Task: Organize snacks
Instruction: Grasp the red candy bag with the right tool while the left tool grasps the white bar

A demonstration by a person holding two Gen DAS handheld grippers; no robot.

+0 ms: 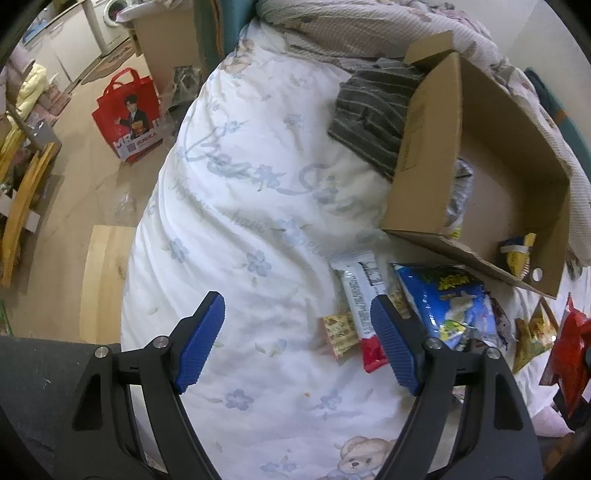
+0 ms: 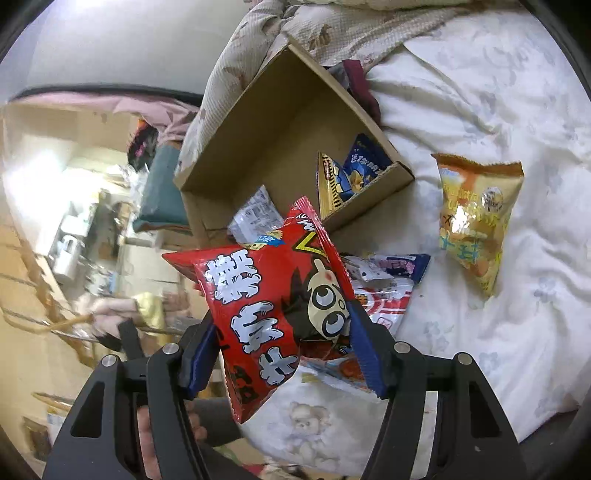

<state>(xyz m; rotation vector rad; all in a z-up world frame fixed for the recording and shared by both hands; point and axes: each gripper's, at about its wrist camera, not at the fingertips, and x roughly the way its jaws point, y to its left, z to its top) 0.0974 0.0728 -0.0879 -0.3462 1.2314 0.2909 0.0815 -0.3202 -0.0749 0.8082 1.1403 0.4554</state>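
My right gripper (image 2: 284, 325) is shut on a red snack bag (image 2: 269, 295) and holds it above the bed, in front of an open cardboard box (image 2: 258, 122). The box holds a blue and yellow packet (image 2: 347, 177) and a clear white packet (image 2: 255, 218). An orange snack bag (image 2: 472, 221) lies on the quilt to the right. My left gripper (image 1: 295, 317) is open and empty over the white quilt (image 1: 258, 184). Beside its right finger lie a white and red bar wrapper (image 1: 360, 291) and a blue snack bag (image 1: 450, 302). The box (image 1: 491, 162) is at the right.
A grey striped cloth (image 1: 373, 110) lies by the box's far side. A red shopping bag (image 1: 129, 114) stands on the floor left of the bed. A rumpled beige blanket (image 2: 332, 33) lies behind the box. More small packets (image 1: 532, 336) lie at the right edge.
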